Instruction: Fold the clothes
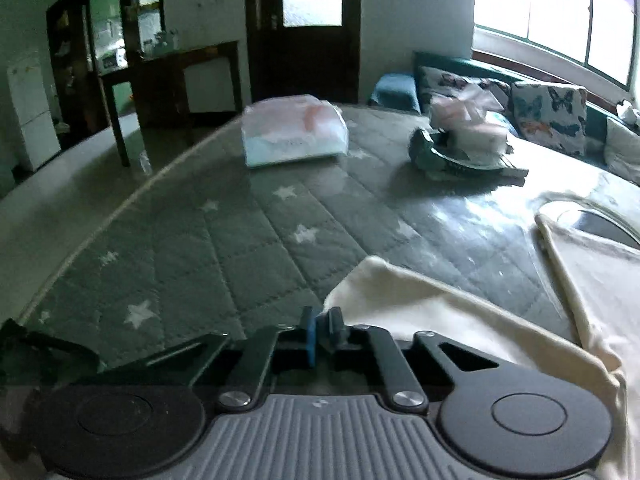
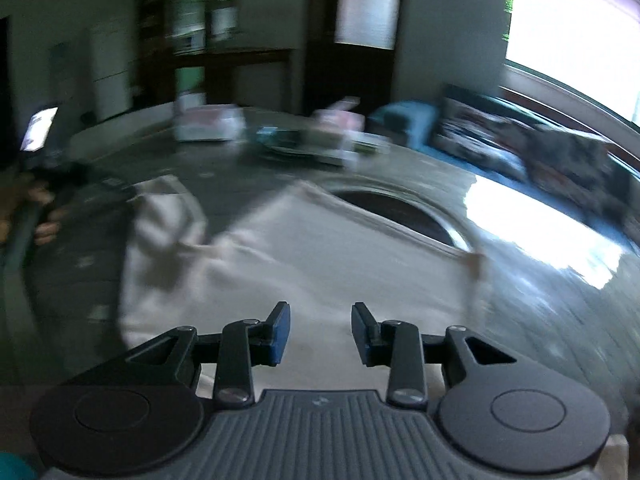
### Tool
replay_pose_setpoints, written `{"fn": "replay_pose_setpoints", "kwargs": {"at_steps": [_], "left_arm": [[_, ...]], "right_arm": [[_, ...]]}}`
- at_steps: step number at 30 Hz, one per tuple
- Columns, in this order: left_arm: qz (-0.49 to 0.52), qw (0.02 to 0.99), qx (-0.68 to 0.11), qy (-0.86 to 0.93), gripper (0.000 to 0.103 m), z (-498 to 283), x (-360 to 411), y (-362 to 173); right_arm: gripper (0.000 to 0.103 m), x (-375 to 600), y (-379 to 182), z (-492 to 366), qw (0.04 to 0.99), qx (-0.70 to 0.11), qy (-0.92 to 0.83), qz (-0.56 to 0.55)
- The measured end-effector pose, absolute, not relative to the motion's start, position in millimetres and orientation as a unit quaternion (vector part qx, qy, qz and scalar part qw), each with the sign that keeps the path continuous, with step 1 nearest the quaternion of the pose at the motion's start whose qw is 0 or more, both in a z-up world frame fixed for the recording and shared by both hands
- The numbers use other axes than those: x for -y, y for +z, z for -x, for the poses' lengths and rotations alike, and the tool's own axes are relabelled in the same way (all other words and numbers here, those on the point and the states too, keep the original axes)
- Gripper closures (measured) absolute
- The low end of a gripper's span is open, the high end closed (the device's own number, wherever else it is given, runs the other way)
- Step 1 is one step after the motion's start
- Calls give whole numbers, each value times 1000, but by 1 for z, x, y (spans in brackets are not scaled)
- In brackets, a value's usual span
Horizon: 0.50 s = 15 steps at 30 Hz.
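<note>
Already two folded piles (image 1: 294, 132) lie beyond the cream shirt (image 2: 304, 264); my left gripper (image 1: 318, 330) is pinched narrow at its sleeve, my right gripper (image 2: 320, 330) wide above it, folding barely begun.

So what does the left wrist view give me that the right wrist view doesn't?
Left wrist only: the left gripper with pads shut at the cream garment's sleeve edge, the star-print quilt sharp, and butterfly cushions.

Right wrist only: the right gripper open above the garment's body, the neckline opening, and a hand at far left.

Both: the garment, the folded stack and the clothes pile, though the right view is blurred.
</note>
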State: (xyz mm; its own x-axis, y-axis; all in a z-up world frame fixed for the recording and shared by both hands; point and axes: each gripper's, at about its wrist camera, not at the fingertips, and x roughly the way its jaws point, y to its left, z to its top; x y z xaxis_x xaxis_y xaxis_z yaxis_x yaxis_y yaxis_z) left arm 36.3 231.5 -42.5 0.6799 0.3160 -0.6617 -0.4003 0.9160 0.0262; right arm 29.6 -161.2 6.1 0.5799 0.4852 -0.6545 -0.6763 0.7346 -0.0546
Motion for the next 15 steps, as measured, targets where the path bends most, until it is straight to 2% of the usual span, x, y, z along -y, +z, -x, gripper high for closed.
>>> {"fn": "replay_pose_setpoints", "kwargs": {"at_steps": [8,15], "left_arm": [[40,915,-328,230,98,-18,-249,-24],[37,910,-341,233,98,-11,-256,-34]], "right_arm": [[69,76,4,-9,817,-305,447,198],[69,24,-25,-1,782,-322,490,213]]}}
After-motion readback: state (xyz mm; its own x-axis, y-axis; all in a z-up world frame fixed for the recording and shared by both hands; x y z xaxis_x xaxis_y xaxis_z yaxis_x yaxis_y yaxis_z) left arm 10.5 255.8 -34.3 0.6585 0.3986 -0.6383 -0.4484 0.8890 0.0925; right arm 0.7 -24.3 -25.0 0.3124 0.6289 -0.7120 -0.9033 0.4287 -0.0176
